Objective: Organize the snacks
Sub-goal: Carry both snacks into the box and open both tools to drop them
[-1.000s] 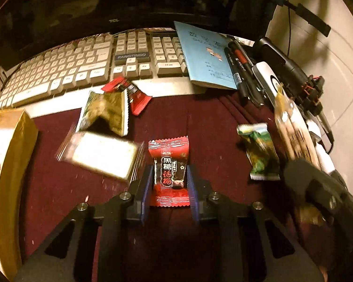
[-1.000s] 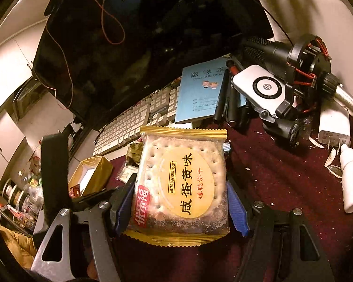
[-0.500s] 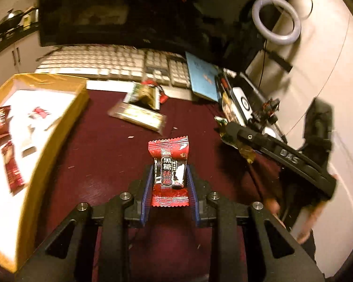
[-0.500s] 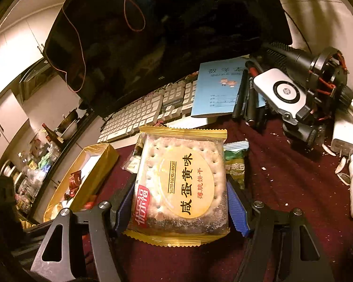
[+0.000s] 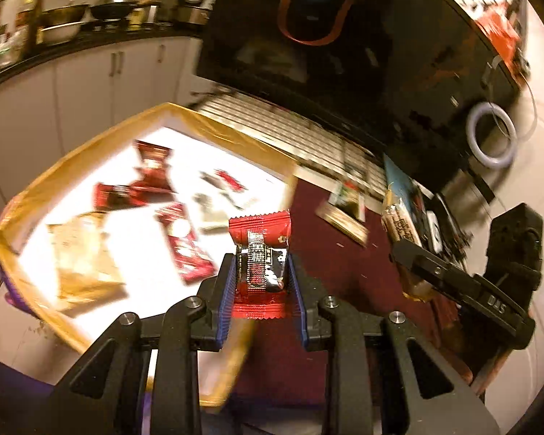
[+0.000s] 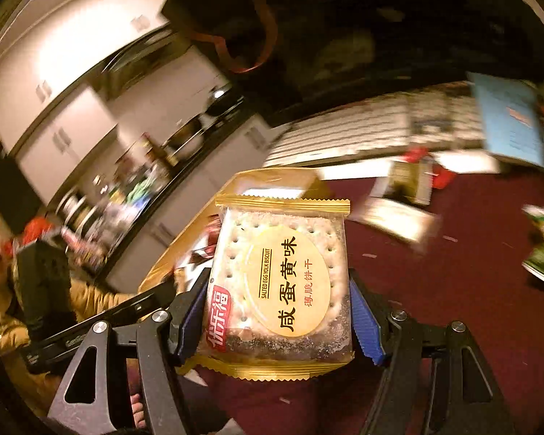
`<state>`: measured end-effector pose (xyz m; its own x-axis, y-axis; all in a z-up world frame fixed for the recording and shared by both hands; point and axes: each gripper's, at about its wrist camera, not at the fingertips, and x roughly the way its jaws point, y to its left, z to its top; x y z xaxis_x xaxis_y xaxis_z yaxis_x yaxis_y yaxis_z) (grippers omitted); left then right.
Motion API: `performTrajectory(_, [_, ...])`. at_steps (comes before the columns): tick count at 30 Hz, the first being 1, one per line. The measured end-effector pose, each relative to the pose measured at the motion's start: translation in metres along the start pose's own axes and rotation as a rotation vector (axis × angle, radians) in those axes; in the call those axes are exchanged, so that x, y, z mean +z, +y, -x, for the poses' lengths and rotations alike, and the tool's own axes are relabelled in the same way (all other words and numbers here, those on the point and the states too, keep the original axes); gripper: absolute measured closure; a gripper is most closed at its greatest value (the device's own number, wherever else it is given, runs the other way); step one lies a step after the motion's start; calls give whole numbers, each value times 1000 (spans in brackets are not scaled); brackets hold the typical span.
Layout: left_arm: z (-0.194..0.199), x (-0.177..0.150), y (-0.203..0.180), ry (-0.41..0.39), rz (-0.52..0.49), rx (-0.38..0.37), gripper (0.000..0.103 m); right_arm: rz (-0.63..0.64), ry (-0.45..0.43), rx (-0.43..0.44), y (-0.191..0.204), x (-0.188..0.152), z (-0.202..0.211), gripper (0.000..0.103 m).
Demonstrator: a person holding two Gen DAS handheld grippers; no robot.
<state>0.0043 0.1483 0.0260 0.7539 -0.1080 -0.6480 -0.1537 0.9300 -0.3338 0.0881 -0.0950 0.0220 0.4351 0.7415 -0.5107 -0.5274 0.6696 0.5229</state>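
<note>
Left tool (image 5: 260,279) clamps red candy (image 5: 261,250) | right tool (image 6: 277,297) clamps biscuit pack (image 6: 277,282) | tray (image 5: 25,195) contents blurred

A tray (image 5: 214,128) is sitting at the left of the table mat (image 5: 319,224), with several snack packets (image 5: 185,250) lying inside it. A keyboard (image 5: 272,123) is running along the far edge, in front of a monitor (image 5: 344,47). Loose packets (image 5: 344,214) are lying on the mat just near the keyboard, right of the tray. A notebook (image 6: 507,119) is lying at the far right beside the keyboard. The left gripper (image 5: 261,282) is hanging over the tray's near right corner, the right gripper (image 6: 277,311) to its right over the mat.
</note>
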Motion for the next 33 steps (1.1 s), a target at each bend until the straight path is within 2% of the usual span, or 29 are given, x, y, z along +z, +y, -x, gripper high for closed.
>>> performTrajectory(5, [-8,3,32,34,38,95,78,93,73,-58,40,23,-48,33])
performTrajectory(8, [-18,-1,39,56,12,154,78,153,128,-108,57,36,-83,33])
performTrajectory(11, [-28,-3,45,103,-3,159,78,176,208,-183,63,51,-125,33])
performTrajectory(13, [-34,-5,46,125,-18,172,78,171,246,-197,62,62,-148,33])
performTrajectory(20, [-40,-8,52,141,-22,190,78,159,312,-279,45,82,-207,33])
performTrajectory(25, [-48,-9,55,168,-19,203,78,154,329,-295,38,82,-217,32])
performTrajectory(28, [-53,-8,56,175,-4,208,77,157,304,-317,37,80,-219,32])
performTrajectory(33, [-49,-7,53,173,-8,207,60,108,239,-266,36,87,-200,32])
